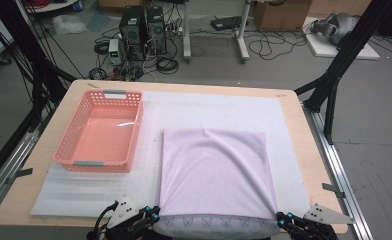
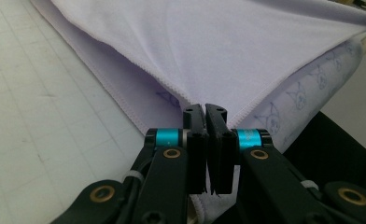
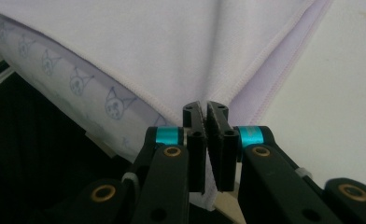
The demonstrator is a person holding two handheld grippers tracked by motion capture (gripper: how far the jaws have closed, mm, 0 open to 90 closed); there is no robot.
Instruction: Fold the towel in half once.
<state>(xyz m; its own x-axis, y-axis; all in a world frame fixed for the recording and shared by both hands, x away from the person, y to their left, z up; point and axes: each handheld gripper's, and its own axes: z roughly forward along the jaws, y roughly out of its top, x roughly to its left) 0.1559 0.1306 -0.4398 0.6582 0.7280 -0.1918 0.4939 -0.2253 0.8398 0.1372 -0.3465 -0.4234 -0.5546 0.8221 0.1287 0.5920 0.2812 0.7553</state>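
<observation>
At the desk's (image 1: pixel 49 200) near edge, the left gripper (image 1: pixel 153 216) and right gripper (image 1: pixel 282 218) are pointing forward, jaws clamping the near corners of the lilac cloth (image 1: pixel 214 170) lying folded beside the pink basket (image 1: pixel 101 131). The gripper views are revealing its cat-printed underside.

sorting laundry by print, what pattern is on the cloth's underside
Small blue cat-face outlines on the pale lilac cloth; clearest in the right gripper view.
</observation>
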